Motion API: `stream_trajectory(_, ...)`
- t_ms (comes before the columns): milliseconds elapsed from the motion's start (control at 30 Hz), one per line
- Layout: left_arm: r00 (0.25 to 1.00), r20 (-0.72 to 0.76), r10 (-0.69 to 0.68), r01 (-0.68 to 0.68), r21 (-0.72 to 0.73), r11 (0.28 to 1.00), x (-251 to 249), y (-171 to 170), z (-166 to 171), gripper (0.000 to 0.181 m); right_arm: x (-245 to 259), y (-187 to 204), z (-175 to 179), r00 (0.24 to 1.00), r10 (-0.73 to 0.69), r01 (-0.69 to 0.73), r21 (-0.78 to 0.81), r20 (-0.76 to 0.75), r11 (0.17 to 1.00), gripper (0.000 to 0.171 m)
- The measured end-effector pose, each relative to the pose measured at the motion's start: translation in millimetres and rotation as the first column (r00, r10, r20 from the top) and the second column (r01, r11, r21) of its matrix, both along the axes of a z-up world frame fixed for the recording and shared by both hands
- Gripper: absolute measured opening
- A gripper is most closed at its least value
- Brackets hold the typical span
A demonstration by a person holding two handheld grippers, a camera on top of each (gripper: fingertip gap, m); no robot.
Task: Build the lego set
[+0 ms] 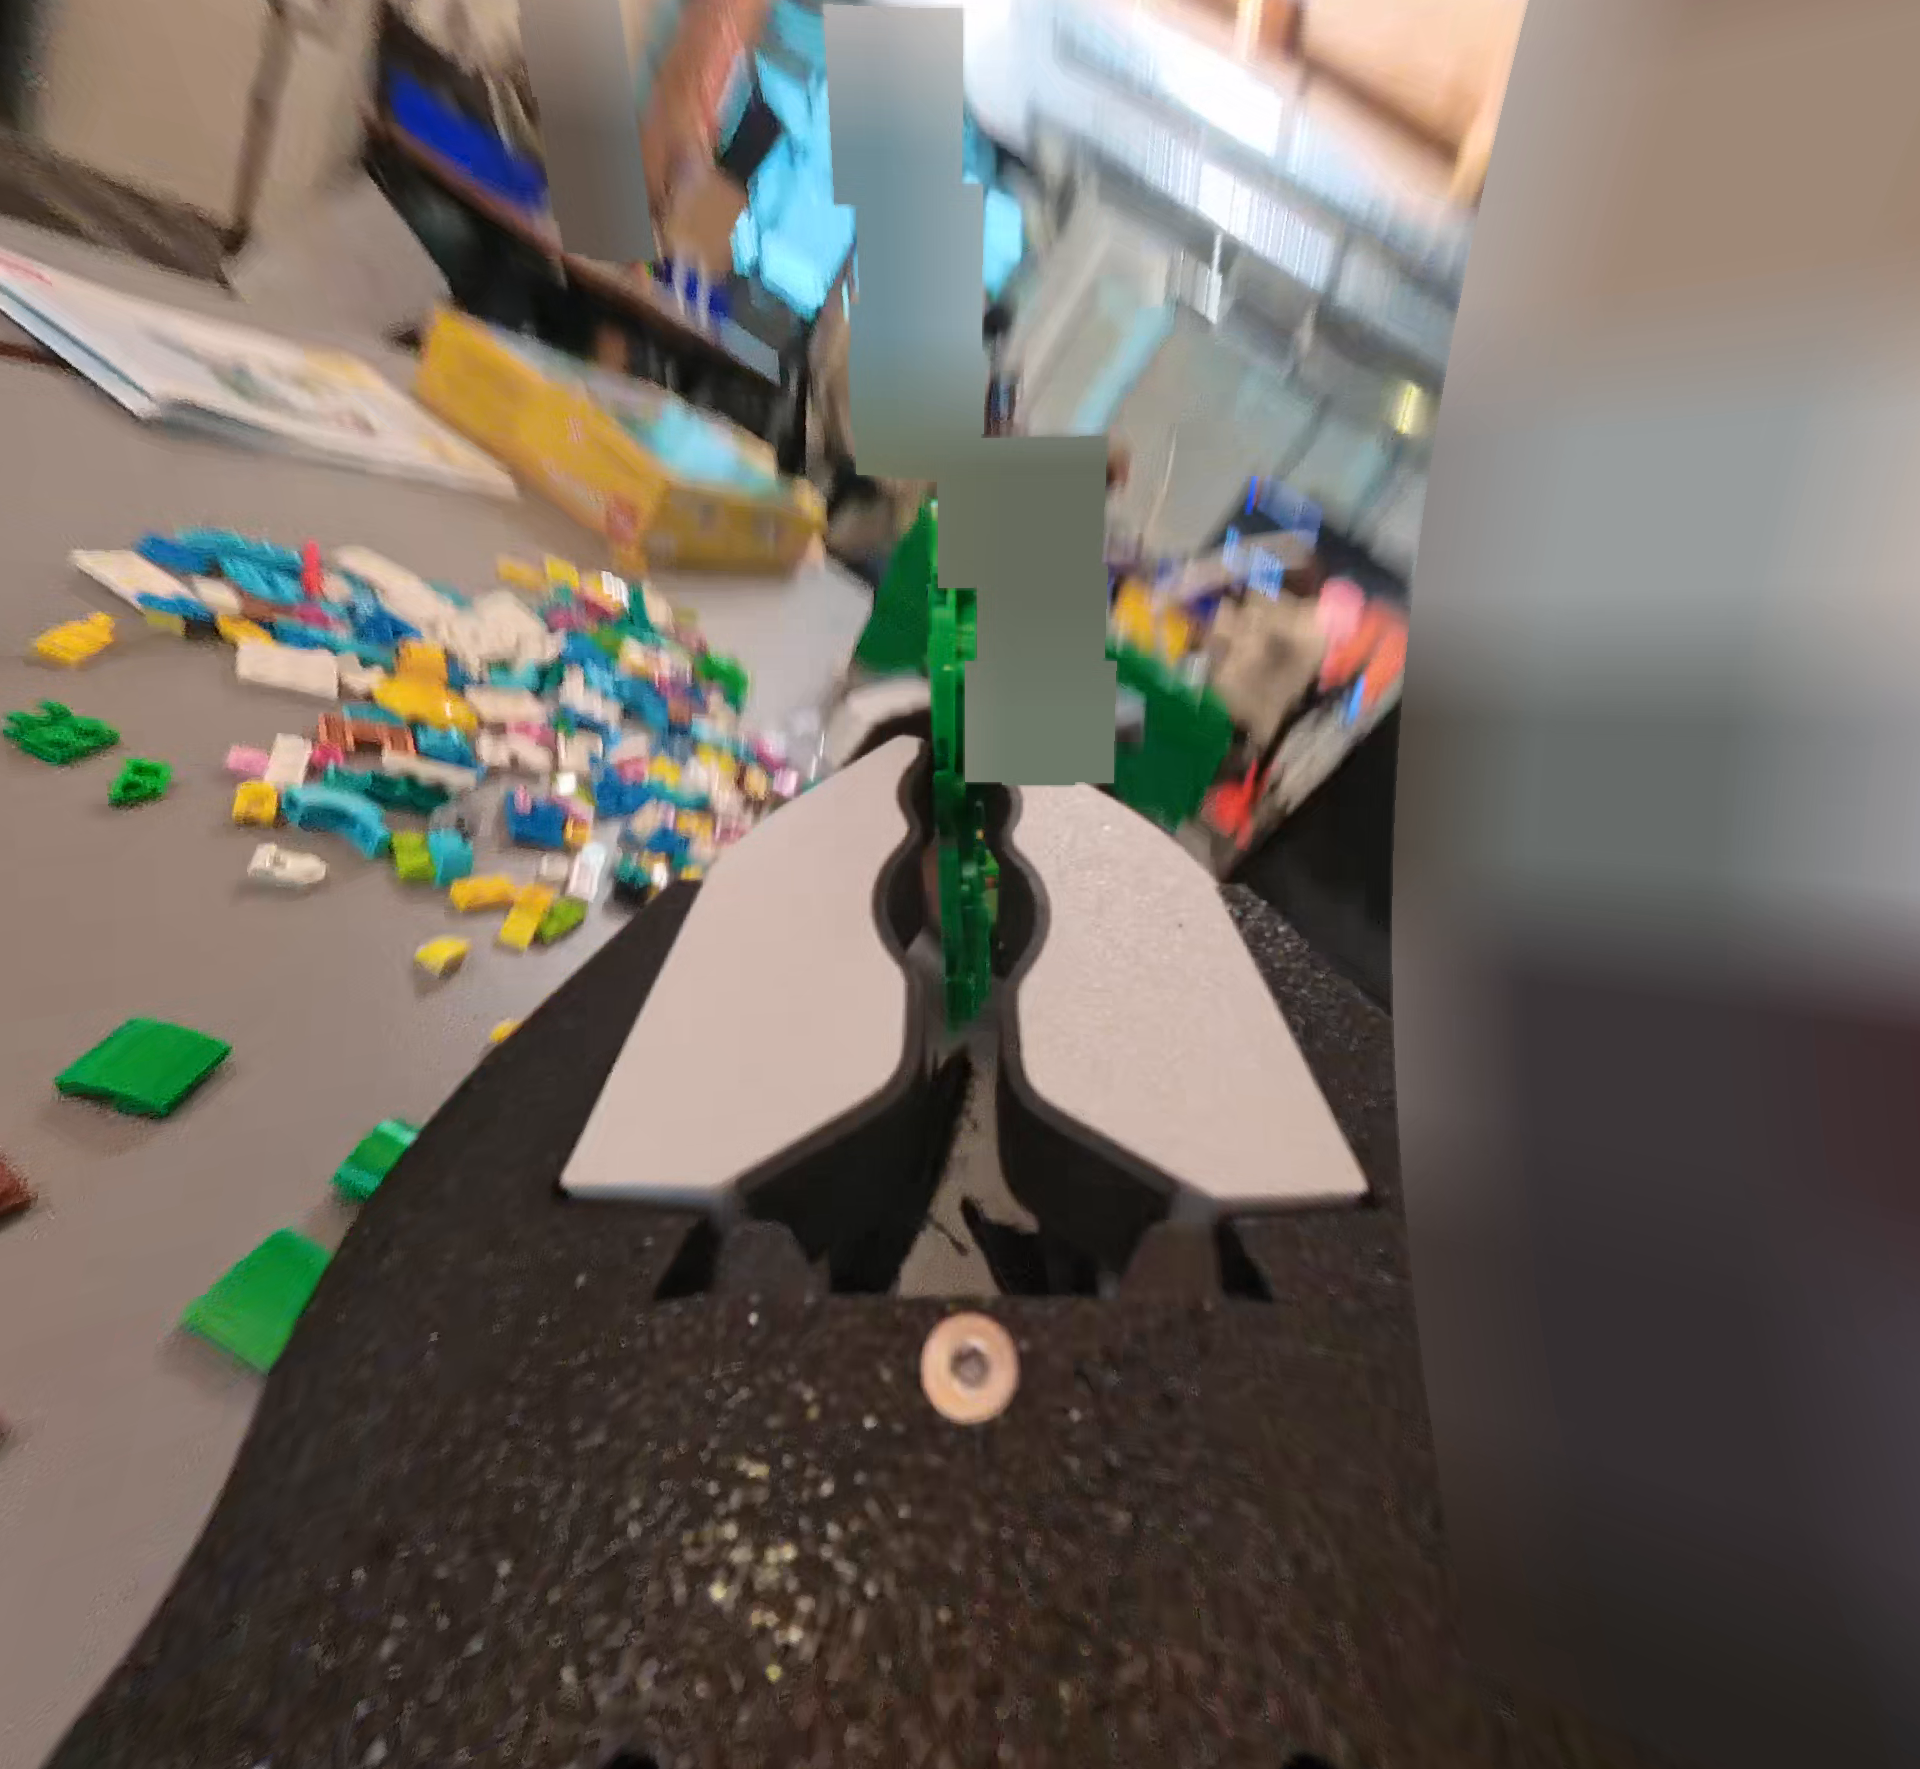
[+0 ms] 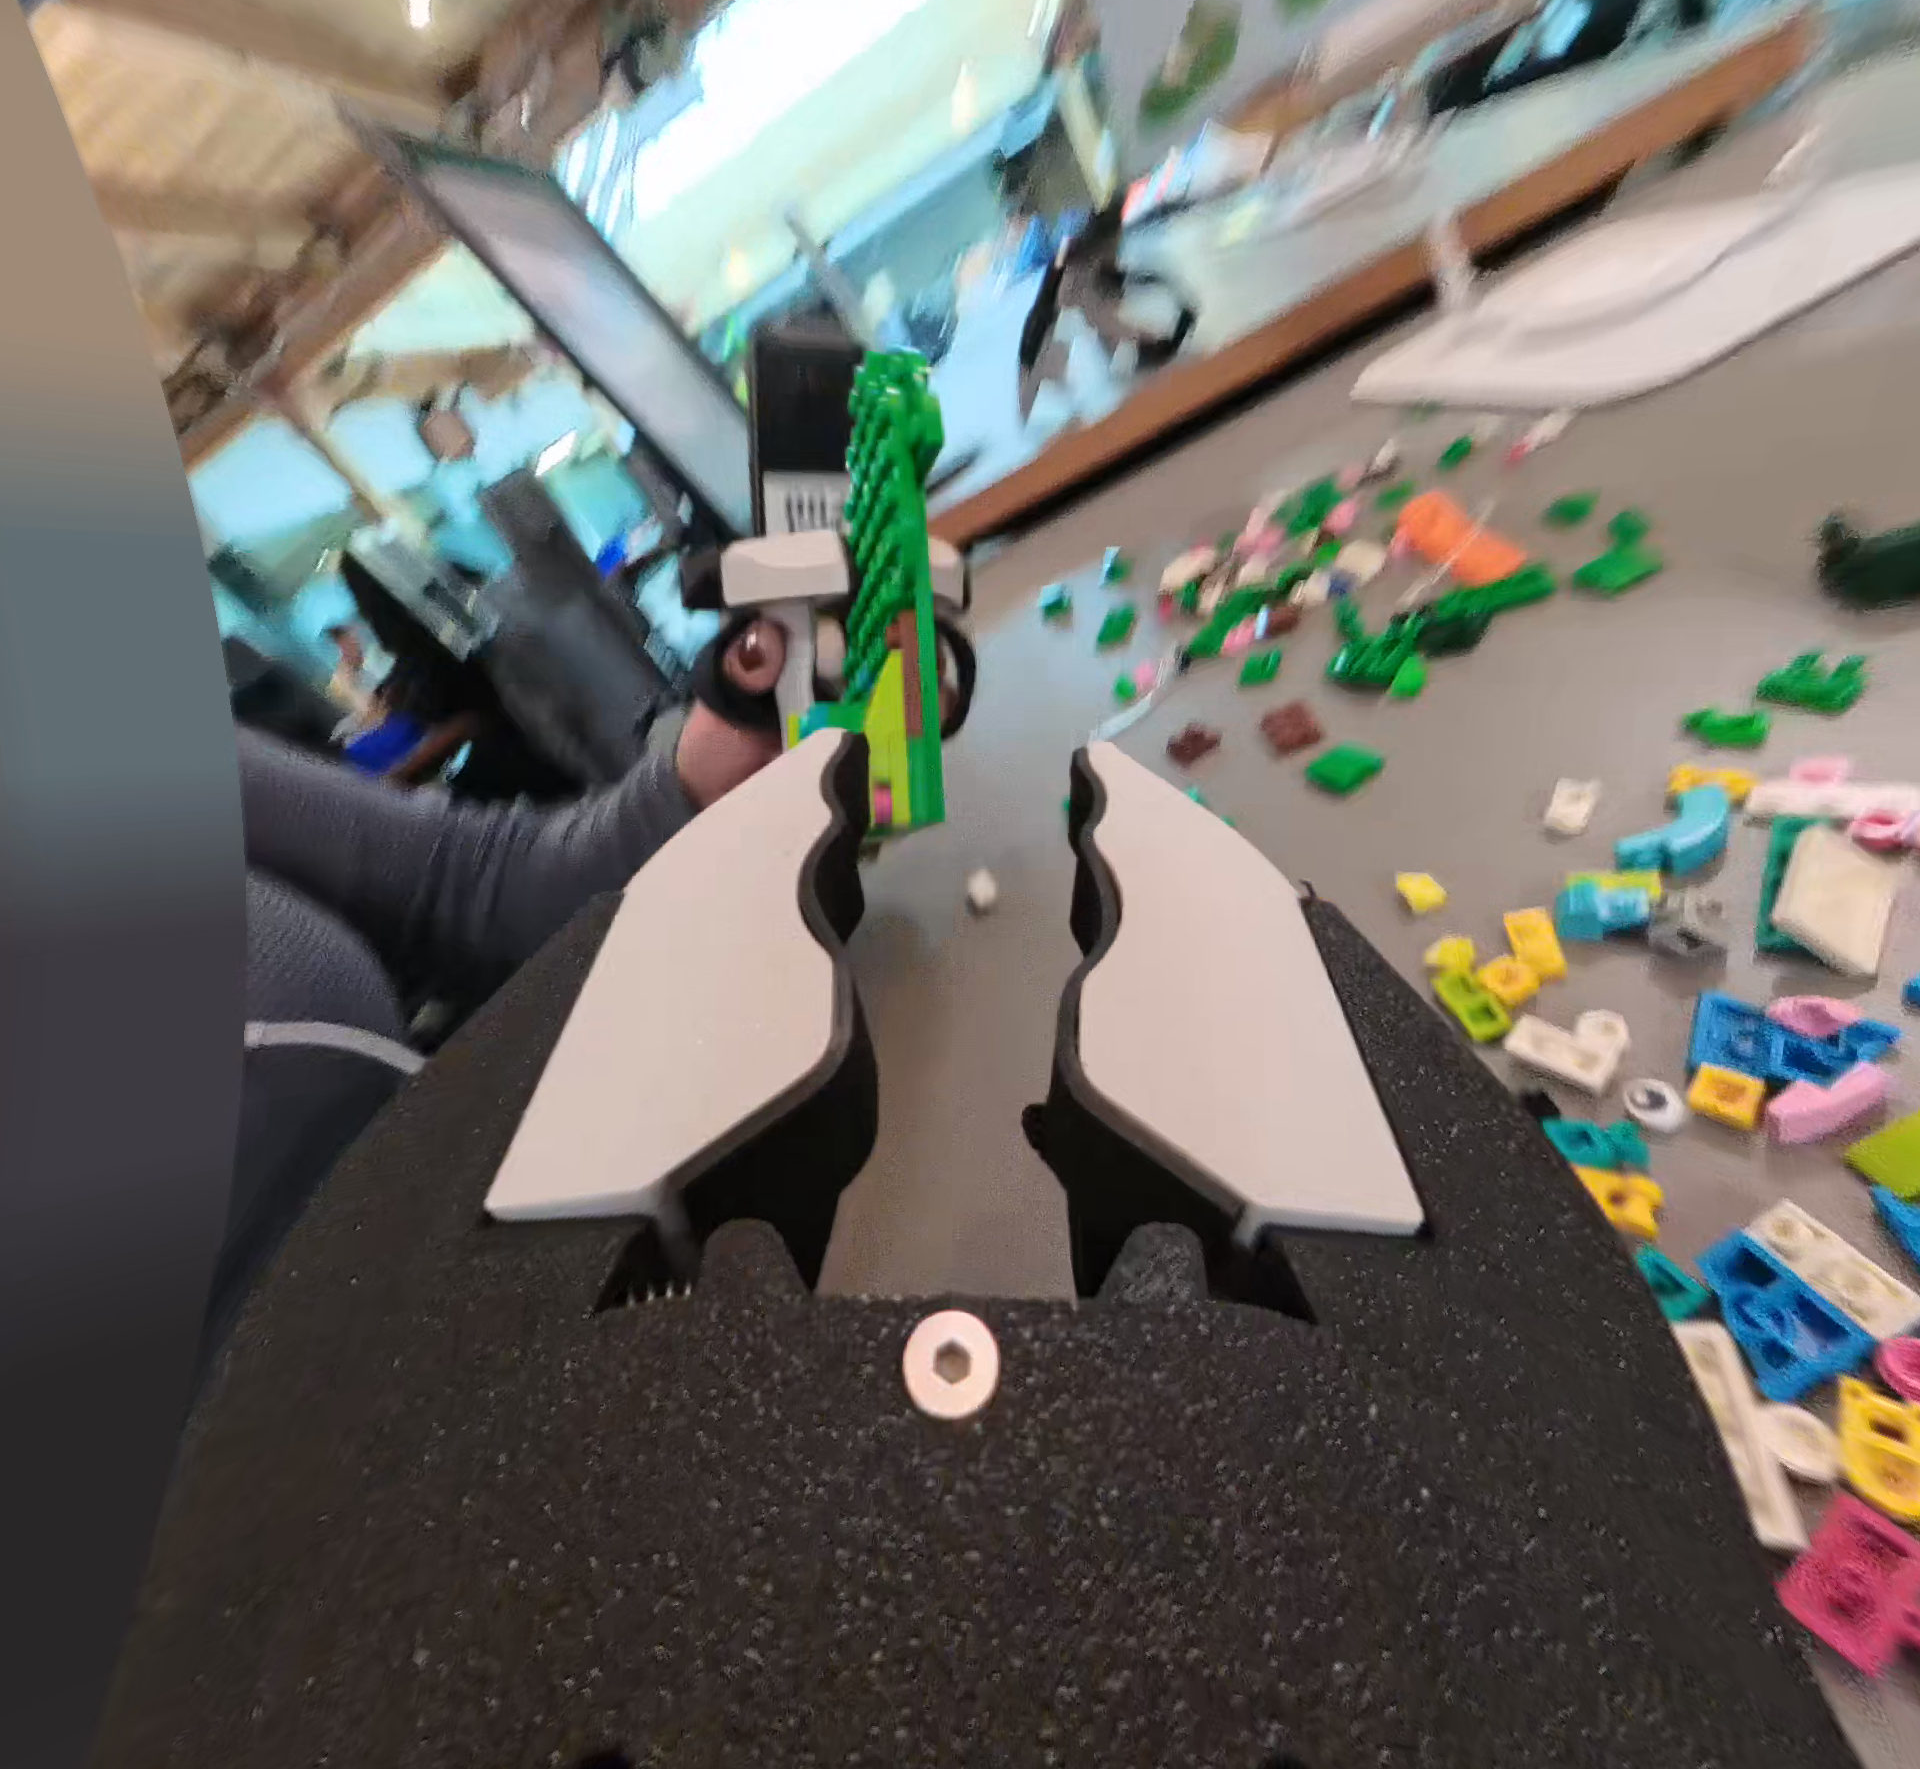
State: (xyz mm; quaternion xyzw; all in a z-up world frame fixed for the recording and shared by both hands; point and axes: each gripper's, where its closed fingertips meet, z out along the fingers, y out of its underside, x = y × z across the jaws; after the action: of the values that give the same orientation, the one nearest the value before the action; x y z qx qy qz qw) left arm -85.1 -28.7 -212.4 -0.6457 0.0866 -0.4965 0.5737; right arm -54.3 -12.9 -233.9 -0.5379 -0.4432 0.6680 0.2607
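Above the grey table (image 2: pixel 1039 1044), your left gripper (image 1: pixel 961 888) clamps the green plate assembly (image 1: pixel 956 784) edge-on. Your right gripper (image 2: pixel 966 846) is spread wide with nothing between its 2 fingers, loose bricks (image 2: pixel 1714 1044) scattered toward the table's right edge.

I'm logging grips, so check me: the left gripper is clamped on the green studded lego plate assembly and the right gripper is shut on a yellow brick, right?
Partly. The right gripper is open and empty in the right wrist view. The left gripper is clamped on the green studded lego plate assembly.
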Motion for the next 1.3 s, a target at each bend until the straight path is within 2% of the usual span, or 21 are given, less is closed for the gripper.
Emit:
stream_trajectory(100, 0.955, 0.286, 0.078, -0.085, 0.014, 0.996, -17, 0, 23, 0.008, -4, -8, 21, 0.976, -0.169, 0.174, 0.022, -0.134, 0.985, 0.040)
stream_trajectory(200, 0.907, 0.404, 0.121, -0.116, -0.037, 0.993, -24, 2, 24, 0.008, -6, -18, 28, 0.953, -0.242, 0.252, 0.035, -0.181, 0.967, 0.052)
stream_trajectory(333, 0.922, 0.368, 0.119, -0.091, -0.092, 0.992, -19, 5, 15, 0.007, -4, -18, 28, 0.972, -0.180, 0.176, -0.045, -0.151, 0.983, 0.055)
stream_trajectory(467, 0.940, 0.341, 0.016, 0.034, -0.140, 0.990, -2, 3, 9, 0.007, -6, -24, 10, 1.000, 0.021, -0.018, -0.194, 0.015, 0.981, 0.055)
stream_trajectory(567, 0.938, 0.346, -0.006, 0.066, -0.160, 0.985, 4, 3, 6, 0.008, -6, -32, 10, 0.996, 0.093, -0.086, -0.247, 0.017, 0.965, 0.052)
stream_trajectory(733, 0.939, 0.339, 0.053, 0.015, -0.196, 0.981, -2, 8, -3, 0.007, -7, -42, 6, 0.993, 0.096, -0.080, -0.230, 0.061, 0.970, 0.053)
stream_trajectory(833, 0.933, 0.356, 0.053, 0.022, -0.205, 0.979, 0, 8, -4, 0.007, -10, -39, 6, 0.996, 0.052, -0.032, -0.240, 0.078, 0.970, 0.045)
stream_trajectory(900, 0.930, 0.364, 0.049, 0.027, -0.200, 0.980, 3, 7, -3, 0.007, -12, -37, 4, 0.994, 0.037, -0.011, -0.244, 0.100, 0.970, 0.031)
stream_trajectory(967, 0.931, 0.360, 0.059, 0.015, -0.199, 0.980, 2, 8, -4, 0.008, -12, -36, 5, 0.994, 0.048, -0.019, -0.290, 0.095, 0.957, 0.031)
stream_trajectory(1067, 0.950, 0.308, 0.045, 0.006, -0.165, 0.986, 3, 4, -3, 0.009, -10, -36, 8, 0.995, 0.074, -0.044, -0.351, 0.072, 0.935, 0.030)
stream_trajectory(1167, 0.985, 0.173, 0.016, 0.000, -0.092, 0.996, 3, -4, -3, 0.032, -6, -29, 8, 0.995, 0.062, -0.026, -0.391, 0.079, 0.920, 0.030)
stream_trajectory(1233, 0.999, 0.008, 0.042, -0.042, -0.022, 0.999, 1, -8, -7, 0.041, -3, -18, 4, 0.994, 0.024, 0.024, -0.414, 0.111, 0.910, 0.029)
stream_trajectory(1300, 0.955, -0.262, 0.137, -0.111, 0.112, 0.987, -3, -11, -13, 0.041, 1, -7, 0, 0.991, -0.009, 0.069, -0.440, 0.137, 0.895, 0.029)
